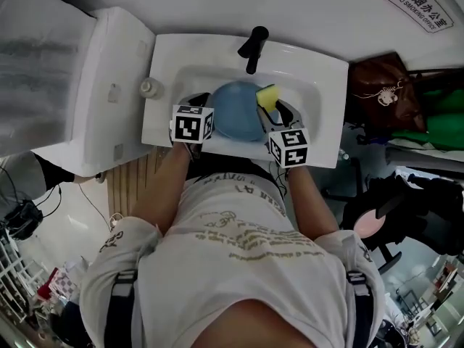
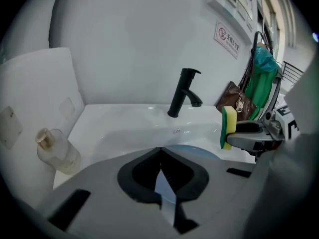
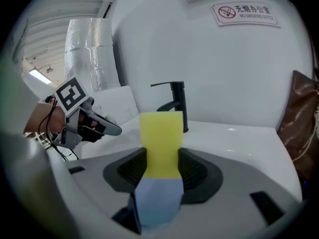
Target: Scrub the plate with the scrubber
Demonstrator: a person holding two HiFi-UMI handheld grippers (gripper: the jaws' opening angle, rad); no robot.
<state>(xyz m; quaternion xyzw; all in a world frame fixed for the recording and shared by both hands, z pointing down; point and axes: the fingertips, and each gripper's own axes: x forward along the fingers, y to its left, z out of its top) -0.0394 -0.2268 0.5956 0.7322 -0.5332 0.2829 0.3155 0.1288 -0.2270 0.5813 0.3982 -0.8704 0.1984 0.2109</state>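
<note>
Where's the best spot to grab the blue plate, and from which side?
Probably by its thin rim, coming from the person's left. The plate is broad and flat, so only its edge fits a claw; the left claw is shut on that rim, leaving the face free for the sponge.

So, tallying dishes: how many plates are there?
1: the blue plate over the sink, its edge held by the left hand-held gripper. Another could hide beneath.

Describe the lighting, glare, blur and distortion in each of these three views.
Head view: even, bright light on the white sink, dimmer toward the lower corners. Left gripper view: strong fisheye with dark corners; the faucet is crisp, the near foreground soft. Right gripper view: same fisheye, a bent wall sign, a bright ceiling lamp at left; the scrubber is sharp.
</note>
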